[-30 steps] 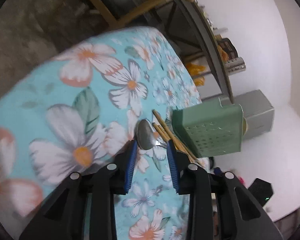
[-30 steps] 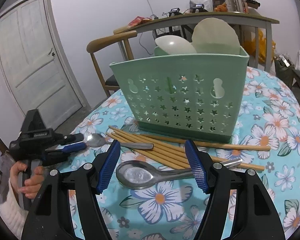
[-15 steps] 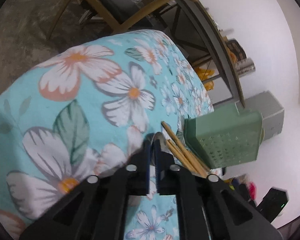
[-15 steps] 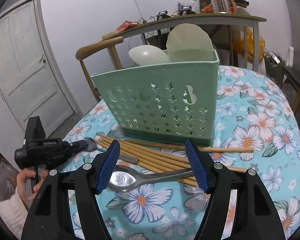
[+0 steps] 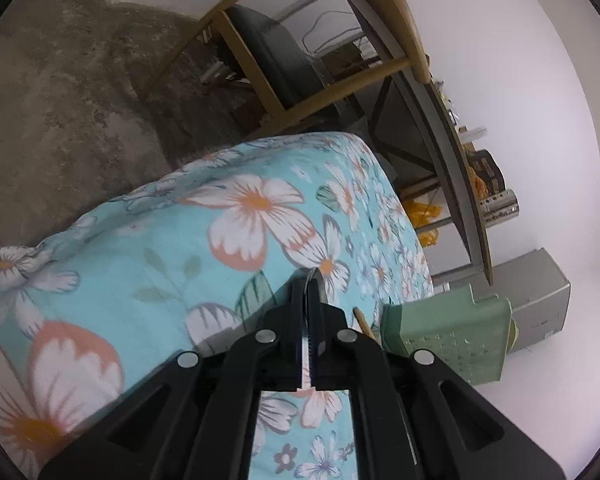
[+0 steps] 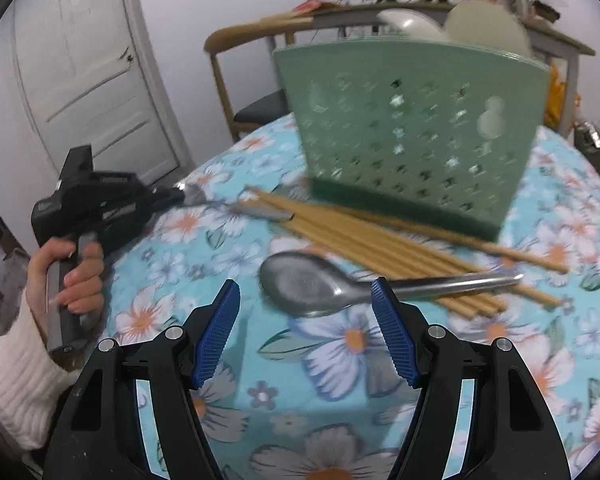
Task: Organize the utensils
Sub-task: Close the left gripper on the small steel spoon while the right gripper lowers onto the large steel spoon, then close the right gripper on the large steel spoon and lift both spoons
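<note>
The left tongs (image 5: 310, 300) are clamping a small spoon (image 6: 196, 196) edge-on by its bowl; it could be slipping or twisting out. The right tongs (image 6: 306, 324) are gaping over the big spoon (image 6: 312, 284), whose handle is lying on chopsticks (image 6: 380, 240) and may be scattering them when lifted.

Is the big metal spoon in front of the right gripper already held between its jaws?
No. The big spoon lies flat on the flowered tablecloth, beyond the open right gripper, whose blue pads touch nothing.

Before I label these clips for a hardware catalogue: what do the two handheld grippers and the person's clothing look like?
Both are black plastic two-finger tools with silver rivets. The right gripper has ribbed blue pads lining its fingers. The left gripper has a boxy black body with a pistol-style grey handle, held by a hand in a white ribbed knit sleeve. No cables show.
</note>
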Demonstrator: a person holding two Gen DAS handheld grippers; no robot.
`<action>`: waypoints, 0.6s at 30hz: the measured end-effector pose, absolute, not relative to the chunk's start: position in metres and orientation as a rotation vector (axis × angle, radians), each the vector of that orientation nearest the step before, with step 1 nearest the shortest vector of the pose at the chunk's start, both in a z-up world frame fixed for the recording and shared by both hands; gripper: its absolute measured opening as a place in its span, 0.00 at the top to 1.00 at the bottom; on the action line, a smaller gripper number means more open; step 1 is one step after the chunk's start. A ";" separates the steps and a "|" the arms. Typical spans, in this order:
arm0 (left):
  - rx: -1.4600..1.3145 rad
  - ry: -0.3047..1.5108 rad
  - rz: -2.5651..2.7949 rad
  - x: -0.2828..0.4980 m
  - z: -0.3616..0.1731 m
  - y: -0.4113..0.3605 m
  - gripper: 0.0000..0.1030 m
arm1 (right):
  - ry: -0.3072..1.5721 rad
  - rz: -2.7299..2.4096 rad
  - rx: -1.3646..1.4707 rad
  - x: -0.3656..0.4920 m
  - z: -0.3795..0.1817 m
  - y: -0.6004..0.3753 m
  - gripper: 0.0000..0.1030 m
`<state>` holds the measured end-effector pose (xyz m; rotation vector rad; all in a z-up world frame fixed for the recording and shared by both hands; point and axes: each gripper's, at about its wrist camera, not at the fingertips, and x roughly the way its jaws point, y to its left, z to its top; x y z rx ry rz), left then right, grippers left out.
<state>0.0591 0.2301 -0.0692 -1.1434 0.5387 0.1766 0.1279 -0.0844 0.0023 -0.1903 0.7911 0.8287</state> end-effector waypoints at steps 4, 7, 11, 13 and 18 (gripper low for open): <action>-1.156 0.536 0.181 0.058 -0.071 0.231 0.99 | 0.777 0.828 -0.245 0.128 -0.001 -0.069 0.37; -1.139 0.537 0.188 0.060 -0.069 0.229 0.98 | 0.789 0.850 -0.313 0.129 -0.004 -0.055 0.37; -1.129 0.545 0.172 0.059 -0.071 0.229 0.98 | 0.836 0.813 -0.426 0.130 -0.015 -0.043 0.54; -1.108 0.550 0.175 0.059 -0.070 0.228 0.98 | 0.840 0.804 -0.409 0.133 -0.016 -0.043 0.62; -1.053 0.563 0.203 0.062 -0.066 0.222 0.98 | 0.813 0.793 -0.395 0.136 -0.012 -0.040 0.78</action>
